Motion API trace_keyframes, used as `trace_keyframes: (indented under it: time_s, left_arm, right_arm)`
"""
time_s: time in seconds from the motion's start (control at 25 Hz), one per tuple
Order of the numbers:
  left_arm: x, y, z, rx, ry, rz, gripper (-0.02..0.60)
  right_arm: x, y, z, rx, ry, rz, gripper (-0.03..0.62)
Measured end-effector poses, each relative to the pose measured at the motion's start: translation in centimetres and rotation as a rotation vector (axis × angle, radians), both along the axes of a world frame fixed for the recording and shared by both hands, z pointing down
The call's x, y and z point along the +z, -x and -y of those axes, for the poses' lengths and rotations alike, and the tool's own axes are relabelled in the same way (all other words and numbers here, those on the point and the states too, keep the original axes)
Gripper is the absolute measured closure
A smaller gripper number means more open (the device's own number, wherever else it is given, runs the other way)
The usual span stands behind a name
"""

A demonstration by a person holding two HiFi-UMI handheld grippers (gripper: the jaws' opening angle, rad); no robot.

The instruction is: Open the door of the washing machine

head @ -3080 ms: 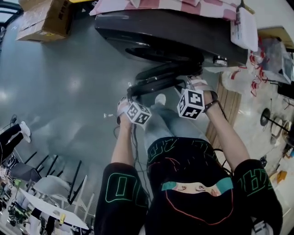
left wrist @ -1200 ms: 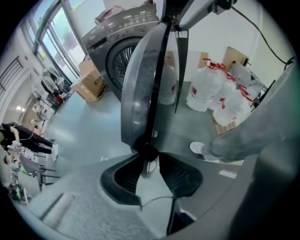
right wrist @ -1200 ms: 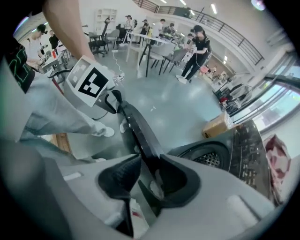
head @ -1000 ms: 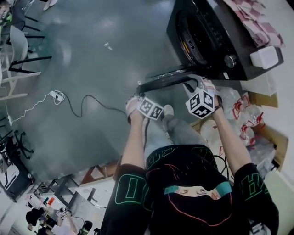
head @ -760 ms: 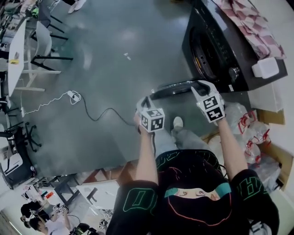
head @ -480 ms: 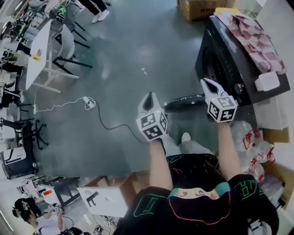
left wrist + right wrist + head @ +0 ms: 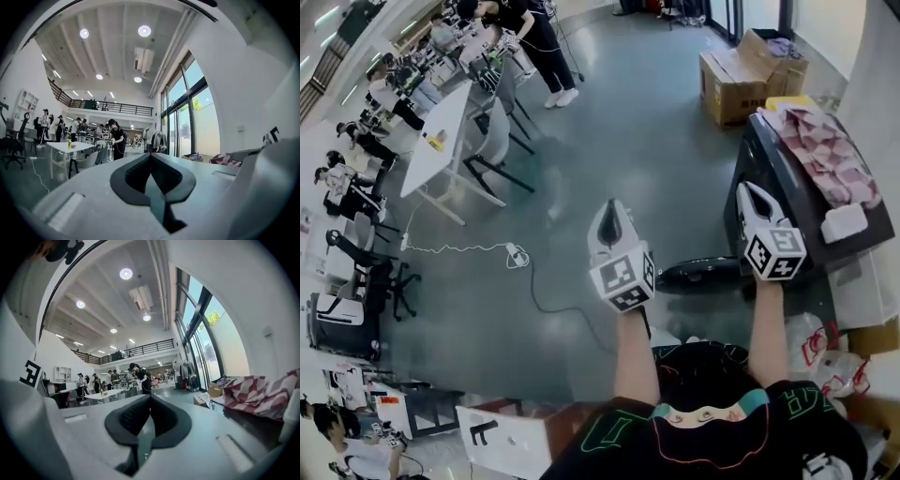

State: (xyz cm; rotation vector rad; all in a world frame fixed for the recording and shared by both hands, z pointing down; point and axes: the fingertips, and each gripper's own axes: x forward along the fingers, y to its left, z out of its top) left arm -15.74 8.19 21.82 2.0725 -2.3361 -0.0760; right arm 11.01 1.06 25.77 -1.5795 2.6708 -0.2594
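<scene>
The dark washing machine (image 7: pixel 787 202) stands at the right of the head view. Its round door (image 7: pixel 705 274) hangs open, low, in front of the person. My left gripper (image 7: pixel 612 206) is raised over the floor, left of the machine, pointing level into the room. It is shut with nothing in it (image 7: pixel 150 155). My right gripper (image 7: pixel 749 192) is held up beside the machine's front top edge, also shut and empty (image 7: pixel 149 397). Neither touches the door or the machine.
A red-and-white checked cloth (image 7: pixel 825 150) and a white box (image 7: pixel 846 222) lie on the machine's top. Cardboard boxes (image 7: pixel 741 70) stand beyond it. A cable with a power strip (image 7: pixel 516 255) trails on the floor at left. White tables (image 7: pixel 441 136), chairs and several people fill the far left.
Both grippers have risen from the open door to chest height, turned level and closed their jaws. The head view has swung up from the floor toward the room.
</scene>
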Motion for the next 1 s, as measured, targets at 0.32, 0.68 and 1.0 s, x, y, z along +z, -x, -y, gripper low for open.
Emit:
trace_keyframes:
  time_s: [0.32, 0.68, 1.0]
  left_arm:
    - [0.1, -1.5, -0.6, 0.022, -0.003, 0.061, 0.571]
    - [-0.2, -1.7, -0.4, -0.009, -0.032, 0.100, 0.571]
    - [0.3, -1.8, -0.1, -0.018, -0.027, 0.111, 0.571]
  right_arm:
    - [-0.9, 1.0, -1.2, -0.052, -0.071, -0.074, 0.591]
    - [-1.7, 1.2, -1.1, -0.073, -0.116, -0.108, 0.591]
    - [-2.0, 1.3, -0.8, -0.100, -0.147, -0.119, 0.591]
